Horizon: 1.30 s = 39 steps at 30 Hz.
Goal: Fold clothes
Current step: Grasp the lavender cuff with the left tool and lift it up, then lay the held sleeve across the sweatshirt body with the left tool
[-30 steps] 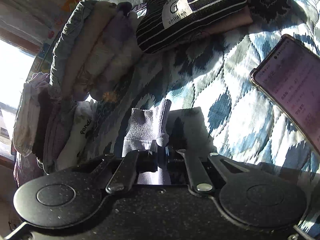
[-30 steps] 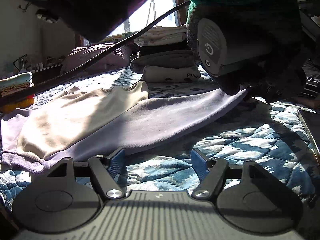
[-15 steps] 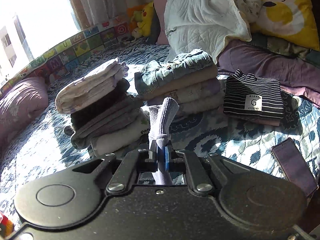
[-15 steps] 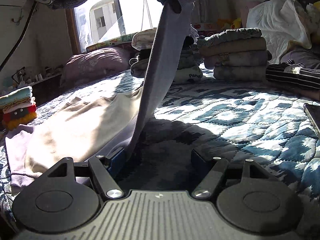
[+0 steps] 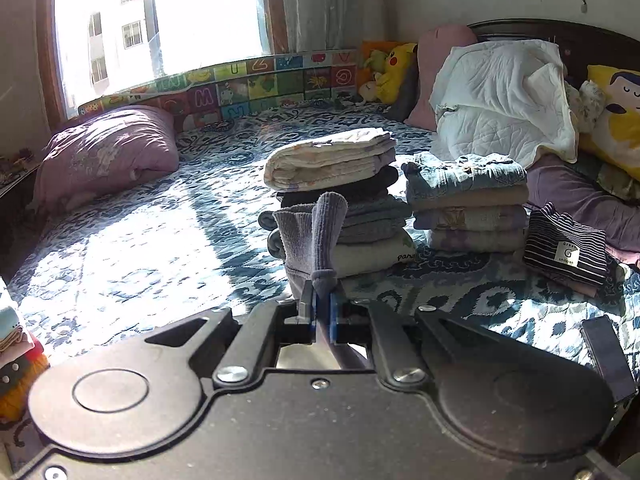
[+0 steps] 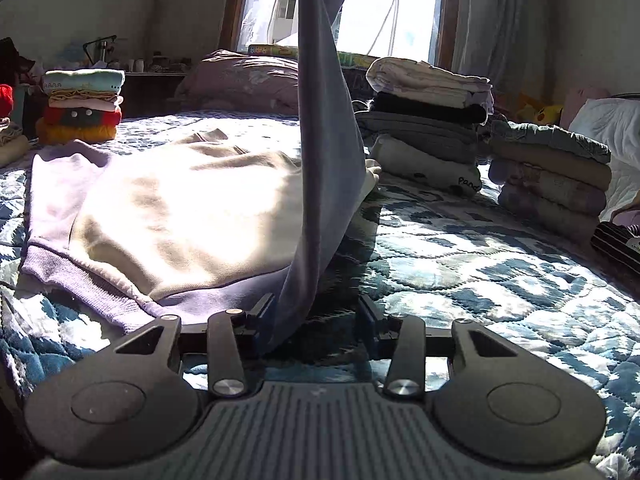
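Note:
A lilac and cream sweatshirt (image 6: 168, 216) lies flat on the blue patterned bedspread (image 6: 460, 264). Its lilac sleeve (image 6: 324, 152) rises steeply from the bed up past the top of the right wrist view. My left gripper (image 5: 321, 316) is shut on the sleeve's ribbed cuff (image 5: 316, 236), held high over the bed. My right gripper (image 6: 316, 320) stands open low over the bedspread, with the foot of the lifted sleeve hanging against its left finger (image 6: 256, 320).
Two stacks of folded clothes (image 5: 340, 200) (image 5: 468, 200) stand mid-bed, a striped folded piece (image 5: 568, 248) to their right. A phone (image 5: 608, 356) lies at the right. Another folded pile (image 6: 82, 104) sits far left. Pillows and a white quilt (image 5: 504, 92) line the head end.
My left gripper has risen and levelled out, drawing the sleeve from lying flat to nearly upright. The right gripper stays open and has edged closer to the sleeve's base.

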Each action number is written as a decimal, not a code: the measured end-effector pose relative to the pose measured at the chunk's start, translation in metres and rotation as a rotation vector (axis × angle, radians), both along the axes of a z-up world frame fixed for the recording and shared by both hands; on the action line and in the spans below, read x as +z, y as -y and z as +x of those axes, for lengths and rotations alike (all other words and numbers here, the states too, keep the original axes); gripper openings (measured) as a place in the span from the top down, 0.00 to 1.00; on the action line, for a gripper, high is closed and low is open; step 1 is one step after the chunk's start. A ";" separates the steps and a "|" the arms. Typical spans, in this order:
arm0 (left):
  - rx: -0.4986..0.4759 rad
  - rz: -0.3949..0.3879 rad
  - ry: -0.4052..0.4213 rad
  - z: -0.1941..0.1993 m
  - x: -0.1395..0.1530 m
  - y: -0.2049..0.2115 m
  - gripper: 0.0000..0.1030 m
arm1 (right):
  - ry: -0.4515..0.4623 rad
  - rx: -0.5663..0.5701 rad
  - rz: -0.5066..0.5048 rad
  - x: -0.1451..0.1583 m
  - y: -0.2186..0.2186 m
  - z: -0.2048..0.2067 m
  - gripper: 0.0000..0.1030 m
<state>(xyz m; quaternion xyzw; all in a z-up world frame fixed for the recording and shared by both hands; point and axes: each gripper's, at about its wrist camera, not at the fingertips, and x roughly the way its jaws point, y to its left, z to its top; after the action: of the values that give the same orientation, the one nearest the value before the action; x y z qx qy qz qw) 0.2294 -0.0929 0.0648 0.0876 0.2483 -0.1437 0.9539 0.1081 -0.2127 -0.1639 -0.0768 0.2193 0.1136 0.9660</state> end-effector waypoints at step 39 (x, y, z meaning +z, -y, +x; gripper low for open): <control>0.362 -0.141 -0.166 -0.039 -0.135 -0.199 0.95 | 0.054 0.084 -0.064 0.004 -0.011 -0.015 0.60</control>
<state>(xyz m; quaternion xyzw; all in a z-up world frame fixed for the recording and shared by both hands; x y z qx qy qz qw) 0.1904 0.1065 -0.0703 -0.0375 0.3272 0.0063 0.9442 0.0928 -0.2016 -0.1594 -0.1198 0.1934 0.1450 0.9629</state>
